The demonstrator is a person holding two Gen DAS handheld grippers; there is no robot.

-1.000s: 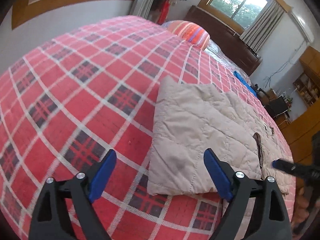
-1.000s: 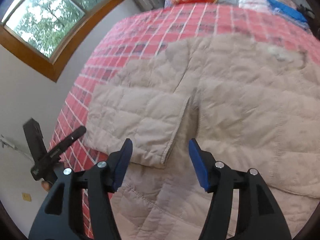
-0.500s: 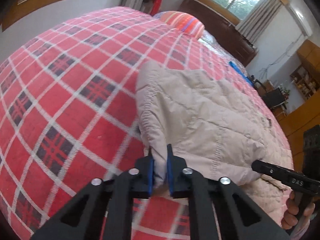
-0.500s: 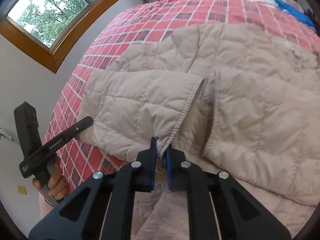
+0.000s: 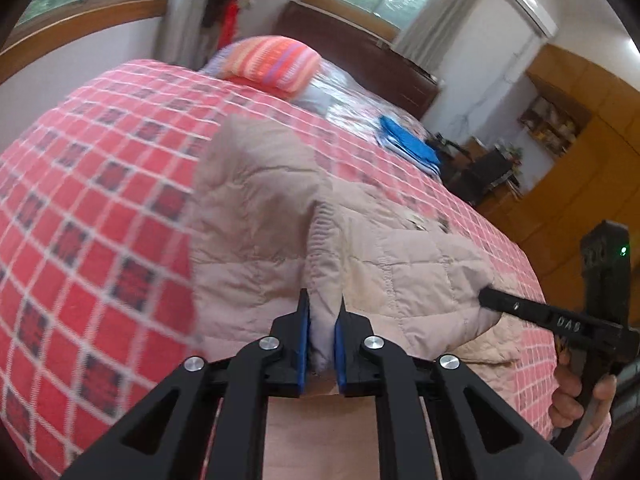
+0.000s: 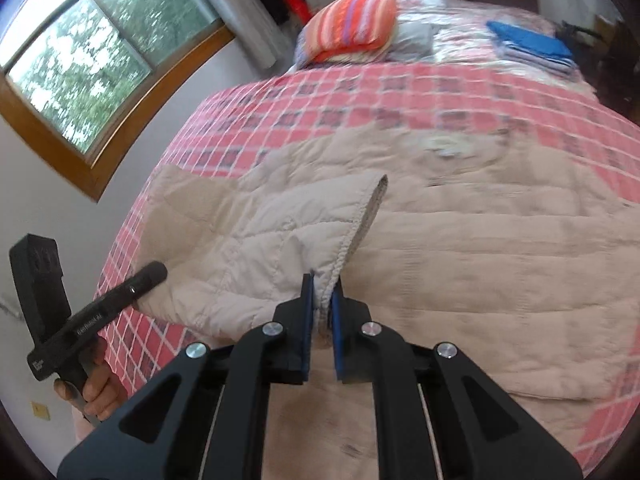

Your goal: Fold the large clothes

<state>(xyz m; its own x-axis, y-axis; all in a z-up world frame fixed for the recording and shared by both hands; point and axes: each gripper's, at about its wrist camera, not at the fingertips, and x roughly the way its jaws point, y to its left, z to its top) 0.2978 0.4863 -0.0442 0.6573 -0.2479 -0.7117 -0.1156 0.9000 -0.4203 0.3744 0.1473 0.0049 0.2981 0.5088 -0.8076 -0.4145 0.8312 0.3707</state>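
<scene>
The beige quilted jacket point(image 6: 460, 248) lies spread on the bed with the red checked cover point(image 6: 360, 96), taken here as the landmark. At the bed's far end rests a striped orange pillow point(image 6: 352, 24), and right of it a stack of folded blue cloth point(image 6: 532, 46). A wood-framed window point(image 6: 92, 80) stands left of the bed.

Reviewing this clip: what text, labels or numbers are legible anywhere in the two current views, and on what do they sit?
"DAS": raised letters on the black finger of the right gripper, seen in the left wrist view.
Small white lettering on the black finger of the left gripper, seen in the right wrist view: too small and blurred to read.
Nothing readable on the beige quilted jacket, the red checked bedspread or the striped pillow.
</scene>
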